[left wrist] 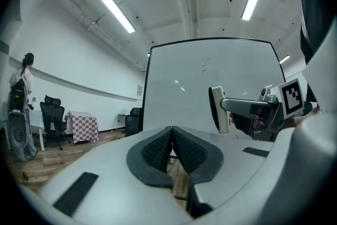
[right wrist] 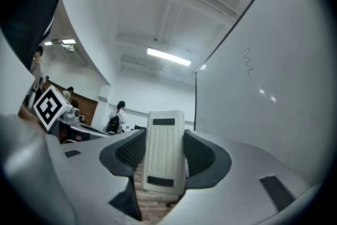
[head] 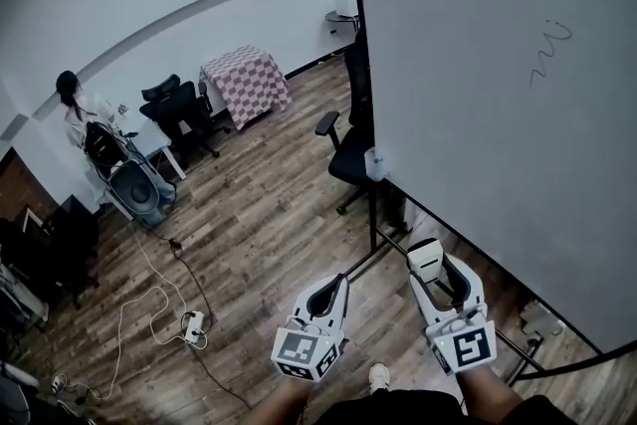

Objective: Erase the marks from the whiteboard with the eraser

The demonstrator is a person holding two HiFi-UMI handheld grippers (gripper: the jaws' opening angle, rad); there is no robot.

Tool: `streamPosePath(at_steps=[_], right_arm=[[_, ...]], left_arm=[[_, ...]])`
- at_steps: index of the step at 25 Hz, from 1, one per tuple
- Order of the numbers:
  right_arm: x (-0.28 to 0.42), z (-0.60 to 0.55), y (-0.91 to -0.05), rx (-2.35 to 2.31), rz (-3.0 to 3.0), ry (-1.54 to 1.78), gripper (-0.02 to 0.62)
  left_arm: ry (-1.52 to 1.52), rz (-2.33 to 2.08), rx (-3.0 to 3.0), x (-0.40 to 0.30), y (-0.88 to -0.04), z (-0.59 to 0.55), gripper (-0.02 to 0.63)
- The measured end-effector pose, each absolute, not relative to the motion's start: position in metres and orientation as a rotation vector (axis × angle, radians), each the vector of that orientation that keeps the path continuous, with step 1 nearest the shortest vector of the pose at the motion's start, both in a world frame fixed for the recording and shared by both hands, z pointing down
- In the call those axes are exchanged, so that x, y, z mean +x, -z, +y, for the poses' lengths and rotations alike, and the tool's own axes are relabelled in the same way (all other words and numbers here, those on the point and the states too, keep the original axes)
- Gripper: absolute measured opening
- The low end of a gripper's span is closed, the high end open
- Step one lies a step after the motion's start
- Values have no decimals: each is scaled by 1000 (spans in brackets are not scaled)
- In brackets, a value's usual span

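At the far left of the room a person [head: 72, 105] stands by the white wall beside a small table, with black office chairs [head: 179, 109] just to the right and a table under a checkered cloth [head: 246, 83] farther right against the wall. Nearer, a pale cable runs over the wooden floor [head: 259, 224] to a power strip [head: 192, 323]. Near the bottom centre the left gripper [head: 341, 281] points toward the far side of the room; in the left gripper view its ribbed black pads meet at the tips, so the left gripper [left wrist: 171, 131] is closed with nothing between them. Just to its right, the right gripper [head: 428, 266] is clamped on the white eraser [head: 426, 259]. In the right gripper view the right gripper [right wrist: 165, 139] presses both pads against the long sides of the eraser [right wrist: 164, 155], which stands upright with its ribbed plastic back toward the camera. A black chair [head: 348, 149] stands by the left edge of the whiteboard [head: 478, 114], which fills the right side on its black frame. The eraser is near the board's lower left edge, not against its surface. One thin squiggled mark [head: 550, 50] sits high on the board to the right, well apart from the eraser.
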State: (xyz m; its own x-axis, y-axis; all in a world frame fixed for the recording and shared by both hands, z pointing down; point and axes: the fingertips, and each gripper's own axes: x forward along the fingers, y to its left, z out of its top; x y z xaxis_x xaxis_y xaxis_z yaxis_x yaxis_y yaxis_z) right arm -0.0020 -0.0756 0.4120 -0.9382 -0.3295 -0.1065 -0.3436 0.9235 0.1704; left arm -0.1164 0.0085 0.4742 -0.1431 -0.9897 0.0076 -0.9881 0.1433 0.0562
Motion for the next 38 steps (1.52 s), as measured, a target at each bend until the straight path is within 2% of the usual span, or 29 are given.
streamPosePath(at_steps=[17,38], right_arm=[[-8,-160,-390,-705,2956,-455,249],[-31,-271,-352,-1353,2707,-671,248]], left_arm=[[75,-2248,2237,-126,-450,-106,19],[198,-1766,2728,-163,-409,-274,18]])
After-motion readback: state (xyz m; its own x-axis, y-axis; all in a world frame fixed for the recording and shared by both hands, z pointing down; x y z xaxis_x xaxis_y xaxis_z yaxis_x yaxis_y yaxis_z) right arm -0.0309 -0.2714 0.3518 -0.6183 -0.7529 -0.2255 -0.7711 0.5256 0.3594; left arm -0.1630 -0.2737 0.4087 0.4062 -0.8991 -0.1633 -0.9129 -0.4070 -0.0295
